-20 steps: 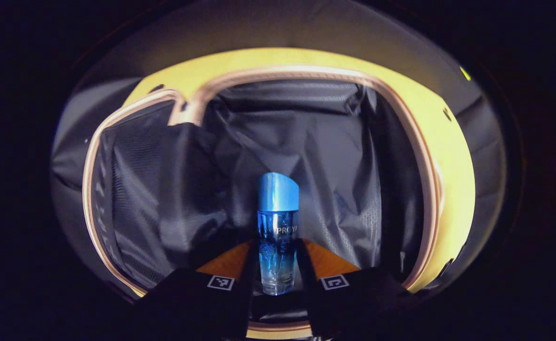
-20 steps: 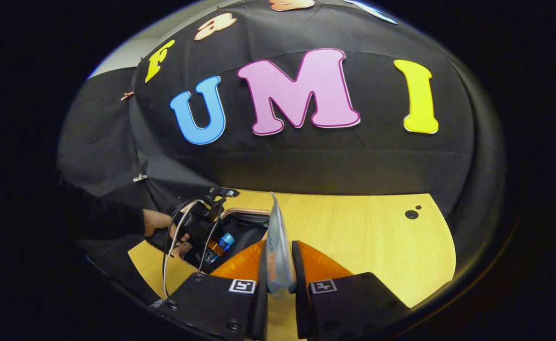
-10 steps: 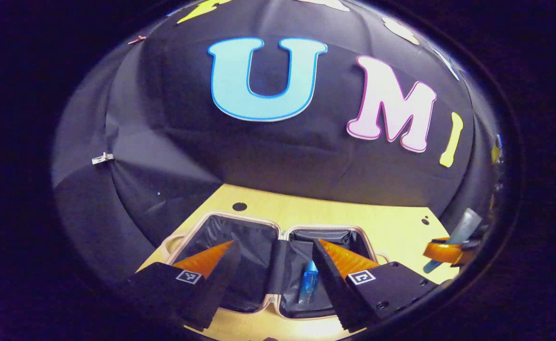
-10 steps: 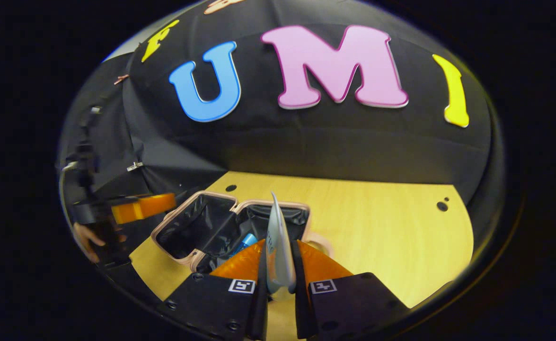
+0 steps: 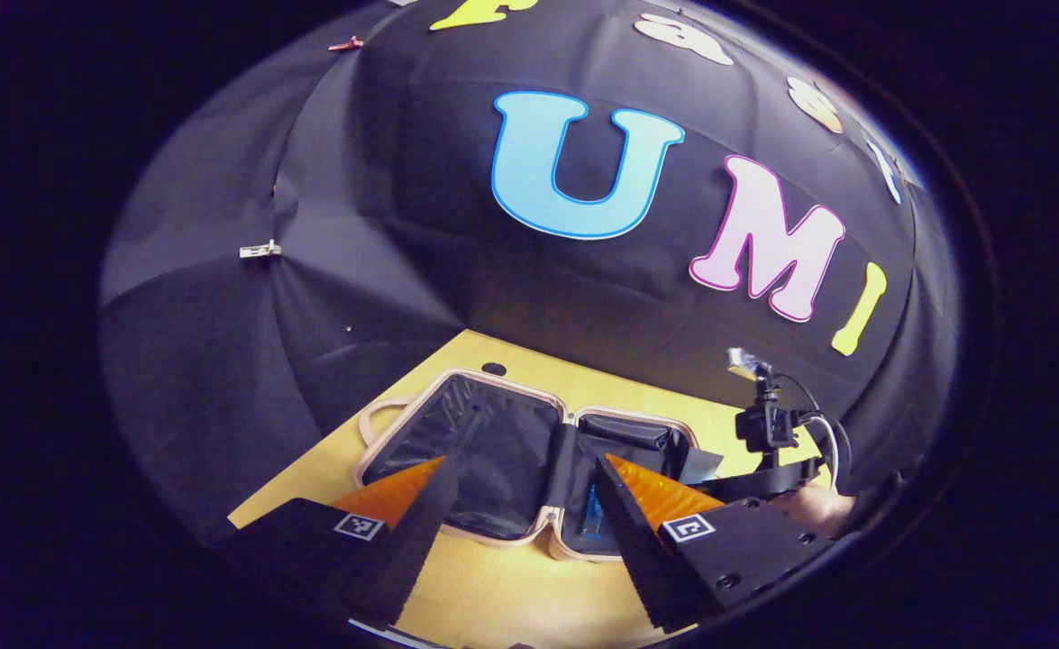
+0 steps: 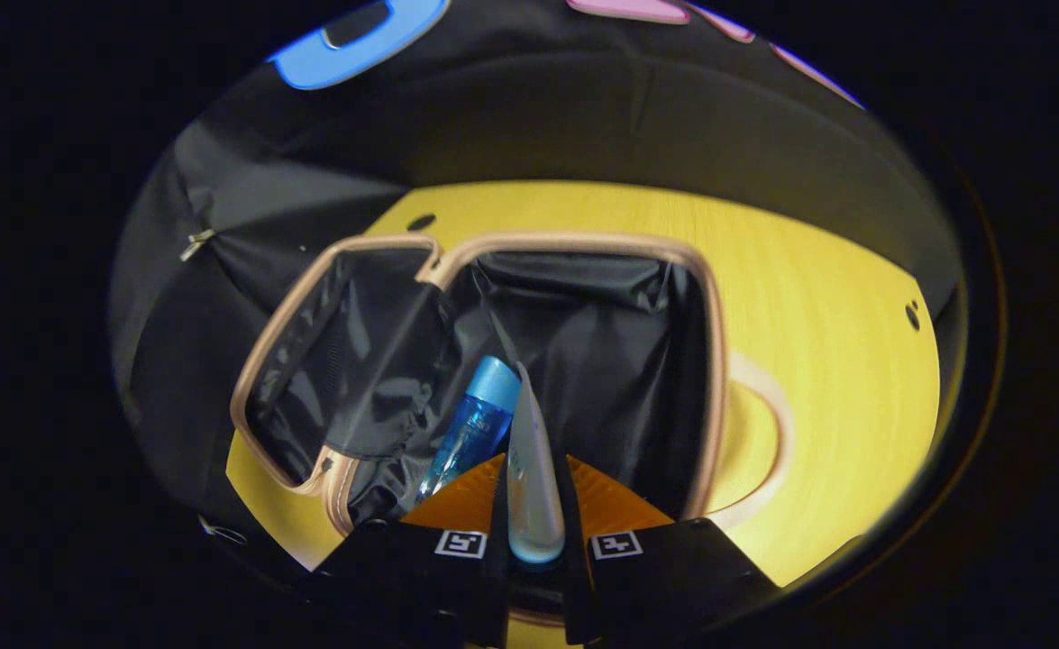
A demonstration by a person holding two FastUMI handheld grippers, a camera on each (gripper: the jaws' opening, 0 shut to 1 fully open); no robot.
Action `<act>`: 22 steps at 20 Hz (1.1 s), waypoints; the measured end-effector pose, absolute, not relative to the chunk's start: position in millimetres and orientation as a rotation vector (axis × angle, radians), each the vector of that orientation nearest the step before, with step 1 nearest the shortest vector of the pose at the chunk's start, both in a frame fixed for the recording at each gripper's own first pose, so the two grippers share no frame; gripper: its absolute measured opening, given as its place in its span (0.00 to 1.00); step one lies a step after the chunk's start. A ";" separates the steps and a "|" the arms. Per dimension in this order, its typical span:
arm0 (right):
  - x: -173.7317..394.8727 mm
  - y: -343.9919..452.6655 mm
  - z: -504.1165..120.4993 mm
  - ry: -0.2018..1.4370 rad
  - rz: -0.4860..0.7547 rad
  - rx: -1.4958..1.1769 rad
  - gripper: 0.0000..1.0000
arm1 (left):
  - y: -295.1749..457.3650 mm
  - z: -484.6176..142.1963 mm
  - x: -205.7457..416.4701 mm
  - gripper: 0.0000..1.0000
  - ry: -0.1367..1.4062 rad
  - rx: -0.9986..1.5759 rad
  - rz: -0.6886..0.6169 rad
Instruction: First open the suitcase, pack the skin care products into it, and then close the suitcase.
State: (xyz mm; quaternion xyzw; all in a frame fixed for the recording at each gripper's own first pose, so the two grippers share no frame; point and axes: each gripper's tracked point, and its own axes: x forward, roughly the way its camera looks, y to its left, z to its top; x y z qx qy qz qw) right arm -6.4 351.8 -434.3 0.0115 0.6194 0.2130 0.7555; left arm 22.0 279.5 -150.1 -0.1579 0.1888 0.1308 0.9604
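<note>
The suitcase lies open on the wooden table, its dark lining showing in both halves. A blue bottle lies in the suitcase's right half. My right gripper hangs over that half, shut on a pale tube that points forward between the fingers. In the left gripper view the open suitcase sits ahead, and a strip of the blue bottle shows beside one finger. My left gripper is open and holds nothing. The other gripper and a hand are at the suitcase's right side.
The light wooden table has small holes near its far edge. Black cloth walls stand close behind the suitcase. The suitcase's handle loops out on the right.
My left gripper let go of the blue bottle inside the suitcase, opened and drew back above the table. My right gripper carried the tube leftward and tipped down over the suitcase's right half.
</note>
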 end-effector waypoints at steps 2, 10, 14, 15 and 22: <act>-7.6 356.2 -455.2 1.428 0.391 0.030 0.27 | 279.7 -141.0 18.2 0.96 0.374 -0.334 0.261; 5.3 353.3 -474.8 1.515 0.249 -0.005 0.22 | 298.8 -137.1 -8.2 0.96 0.353 -0.495 0.396; 5.1 348.5 -472.8 1.512 0.244 -0.016 0.39 | 310.6 -151.0 -26.7 0.96 0.380 -0.503 0.443; 7.8 343.9 -472.2 1.501 0.245 -0.030 0.38 | 317.8 -150.7 -31.8 0.96 0.379 -0.483 0.462; 27.7 346.9 -350.8 1.098 0.489 -0.014 0.99 | 438.0 -184.5 -5.2 0.96 0.361 -0.458 0.532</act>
